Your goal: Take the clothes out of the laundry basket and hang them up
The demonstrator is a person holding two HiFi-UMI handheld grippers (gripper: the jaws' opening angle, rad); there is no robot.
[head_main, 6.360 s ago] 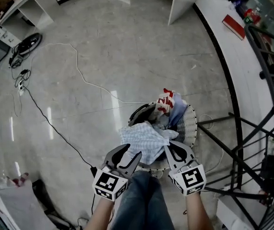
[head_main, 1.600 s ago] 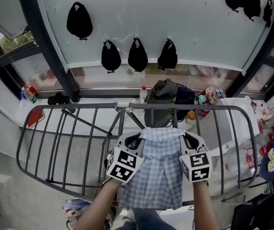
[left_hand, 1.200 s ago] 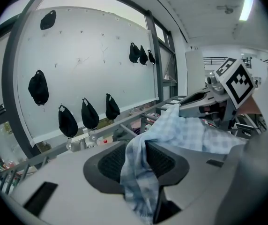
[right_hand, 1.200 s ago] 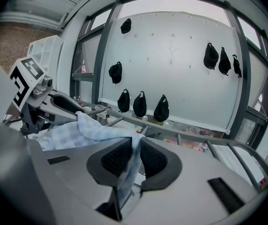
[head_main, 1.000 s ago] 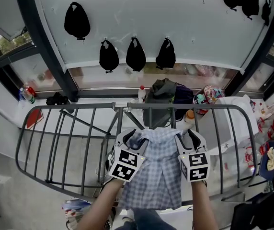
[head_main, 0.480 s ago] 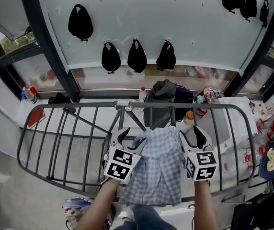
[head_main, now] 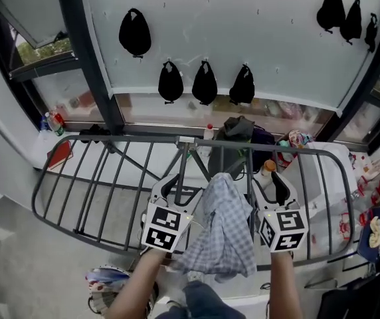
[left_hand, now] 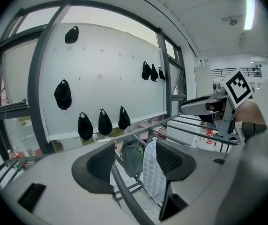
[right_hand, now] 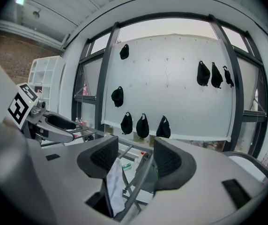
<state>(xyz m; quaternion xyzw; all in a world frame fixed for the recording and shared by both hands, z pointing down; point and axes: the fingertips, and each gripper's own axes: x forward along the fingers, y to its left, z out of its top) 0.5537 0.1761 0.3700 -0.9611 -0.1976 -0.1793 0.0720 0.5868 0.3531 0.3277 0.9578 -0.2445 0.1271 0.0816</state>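
head view: checked shirt drapes the rack — left tool, right tool just opened, empty.

The drying rack spreads across the front, and its bars leave open slots on the left half. A checked shirt hangs over the middle rails and covers the slots there. A dark garment blocks the far rail behind it. Above the rack the air is free, bounded at left by the window post.

No legible words, numbers or brands, only coded square markers on left tongs, right tongs
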